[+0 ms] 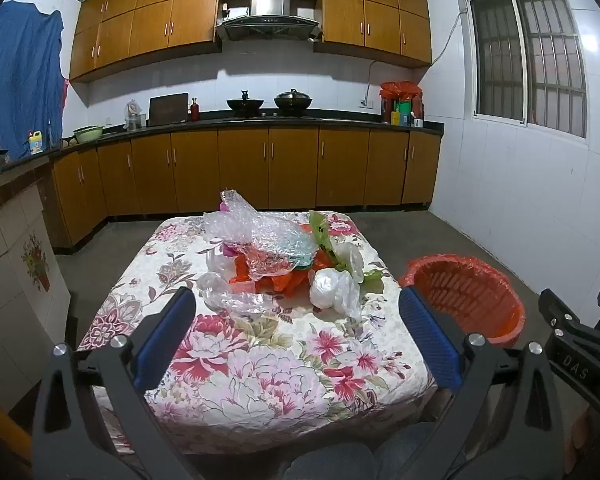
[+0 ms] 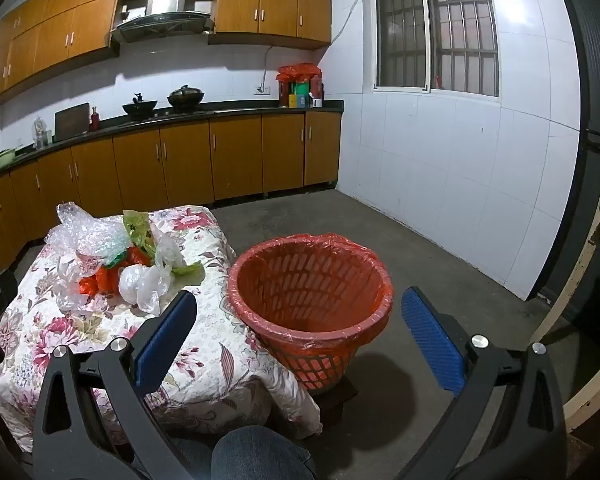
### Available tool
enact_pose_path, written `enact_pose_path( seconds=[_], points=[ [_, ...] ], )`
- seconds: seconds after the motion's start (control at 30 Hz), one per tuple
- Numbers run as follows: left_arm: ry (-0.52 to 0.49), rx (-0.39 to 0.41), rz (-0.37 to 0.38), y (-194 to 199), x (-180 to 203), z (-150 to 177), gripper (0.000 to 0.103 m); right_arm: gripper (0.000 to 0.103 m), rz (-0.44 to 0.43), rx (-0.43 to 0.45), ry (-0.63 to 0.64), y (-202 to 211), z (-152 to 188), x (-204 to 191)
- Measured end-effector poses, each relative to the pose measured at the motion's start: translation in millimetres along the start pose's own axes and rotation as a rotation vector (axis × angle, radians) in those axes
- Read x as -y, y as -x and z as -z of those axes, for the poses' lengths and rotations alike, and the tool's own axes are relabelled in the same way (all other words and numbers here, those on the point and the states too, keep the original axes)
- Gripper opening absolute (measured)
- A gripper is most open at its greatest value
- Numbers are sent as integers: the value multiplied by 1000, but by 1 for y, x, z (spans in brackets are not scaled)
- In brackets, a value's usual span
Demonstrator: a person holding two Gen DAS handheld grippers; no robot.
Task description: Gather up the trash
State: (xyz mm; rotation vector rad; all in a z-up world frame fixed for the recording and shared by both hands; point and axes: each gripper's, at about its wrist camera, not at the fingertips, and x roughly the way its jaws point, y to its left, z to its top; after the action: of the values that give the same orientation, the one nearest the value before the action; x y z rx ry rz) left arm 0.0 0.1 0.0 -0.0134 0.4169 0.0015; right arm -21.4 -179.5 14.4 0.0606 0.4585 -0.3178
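progress: basically nothing is binned yet, as far as can be judged; the whole job looks left to do

trash (image 1: 276, 264): a heap of bubble wrap, clear and white bags, plus orange and green scraps, is piled on the table (image 1: 260, 380), ahead of the left gripper (image 1: 296, 312) and well clear of its fingers

bin (image 2: 310, 300): lined with an orange bag, seen straight ahead of the right gripper (image 2: 298, 312), just beside the table's edge; no trash can be seen inside, though the very bottom isn't fully shown

left gripper: jaws are spread wide, nothing is held

right gripper: also spread wide, nothing is held; trash sits ahead and off to its left

still to do: every piece is yet to be picked up and dropped in the bin, probably over several grabs since the bags look loose and floppy
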Motion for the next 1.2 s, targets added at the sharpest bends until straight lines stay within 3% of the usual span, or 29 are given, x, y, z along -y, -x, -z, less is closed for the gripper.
enact_pose_path(
  seconds=[1.2],
  points=[
    [5, -9, 1, 0, 0, 0, 99, 101, 4, 1, 8, -2, 0, -1]
  ],
)
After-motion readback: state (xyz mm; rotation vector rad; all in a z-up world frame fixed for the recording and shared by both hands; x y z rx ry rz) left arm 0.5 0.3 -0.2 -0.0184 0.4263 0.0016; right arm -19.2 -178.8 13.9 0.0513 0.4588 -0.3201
